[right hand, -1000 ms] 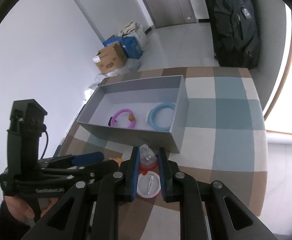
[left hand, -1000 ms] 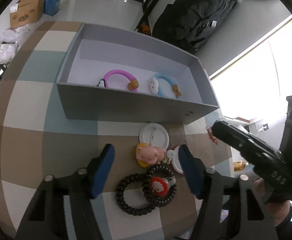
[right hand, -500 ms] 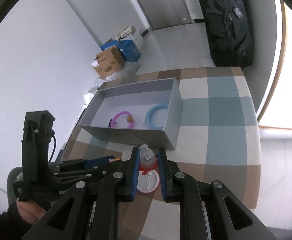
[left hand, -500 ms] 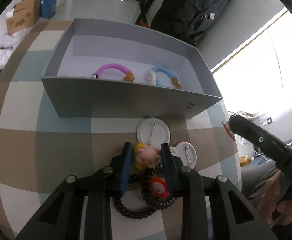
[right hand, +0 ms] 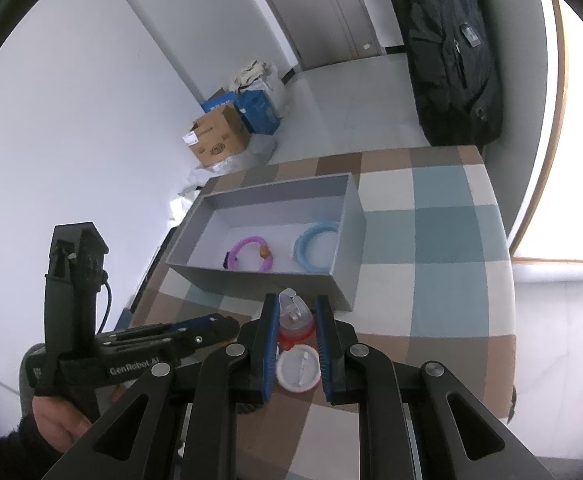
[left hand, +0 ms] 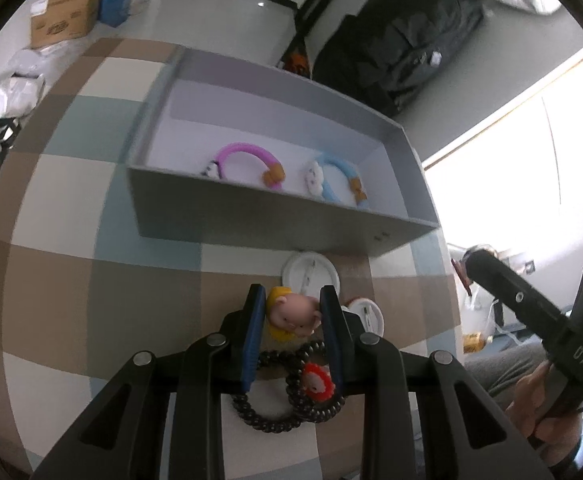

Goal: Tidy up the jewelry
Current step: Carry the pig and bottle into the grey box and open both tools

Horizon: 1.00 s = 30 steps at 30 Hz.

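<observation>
The left gripper (left hand: 293, 314) is clamped on a pig charm (left hand: 293, 315) just in front of the grey box (left hand: 275, 216), likely to carry it in beside the pink ring (left hand: 247, 160) and blue ring (left hand: 341, 174) already there. The right gripper (right hand: 296, 320) is closed on a small red and clear piece (right hand: 294, 318) above the bench (right hand: 443, 288), near the box's front wall.

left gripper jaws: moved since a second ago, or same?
Yes. The left gripper has closed in from both sides onto the pig charm, which lies where it was, in front of the grey box.
</observation>
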Each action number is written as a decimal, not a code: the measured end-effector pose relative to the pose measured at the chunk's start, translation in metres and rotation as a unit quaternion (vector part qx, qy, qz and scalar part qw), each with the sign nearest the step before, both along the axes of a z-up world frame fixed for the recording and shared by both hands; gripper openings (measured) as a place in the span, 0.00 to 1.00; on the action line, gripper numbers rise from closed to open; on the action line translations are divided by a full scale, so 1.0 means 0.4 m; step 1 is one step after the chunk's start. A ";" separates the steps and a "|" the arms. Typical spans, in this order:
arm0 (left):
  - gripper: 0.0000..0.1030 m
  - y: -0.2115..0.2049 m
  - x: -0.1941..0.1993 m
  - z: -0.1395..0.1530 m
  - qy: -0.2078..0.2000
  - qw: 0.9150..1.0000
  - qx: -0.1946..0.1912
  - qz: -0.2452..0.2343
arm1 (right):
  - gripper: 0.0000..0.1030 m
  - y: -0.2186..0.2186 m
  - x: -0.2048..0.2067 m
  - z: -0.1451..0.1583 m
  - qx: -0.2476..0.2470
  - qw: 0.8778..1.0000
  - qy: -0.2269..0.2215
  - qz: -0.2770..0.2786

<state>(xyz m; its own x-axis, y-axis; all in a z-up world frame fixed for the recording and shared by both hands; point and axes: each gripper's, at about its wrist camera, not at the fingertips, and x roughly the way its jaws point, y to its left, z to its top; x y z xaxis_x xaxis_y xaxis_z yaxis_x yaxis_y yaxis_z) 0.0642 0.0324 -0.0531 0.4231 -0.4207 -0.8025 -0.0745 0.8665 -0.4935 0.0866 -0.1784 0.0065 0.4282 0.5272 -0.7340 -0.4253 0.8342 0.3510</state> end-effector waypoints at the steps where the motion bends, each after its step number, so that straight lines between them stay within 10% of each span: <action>1: 0.22 0.000 -0.003 0.007 -0.003 1.000 -0.002 0.003 | 0.16 0.003 0.000 0.004 0.002 1.000 -0.001 0.001; 16: 0.22 0.010 0.016 0.162 -0.112 0.993 0.026 -0.001 | 0.16 0.028 0.058 0.070 0.046 0.998 -0.041 -0.024; 30: 0.22 0.037 0.116 0.154 -0.109 0.994 0.011 0.026 | 0.16 0.052 0.159 0.040 0.070 0.997 -0.007 -0.041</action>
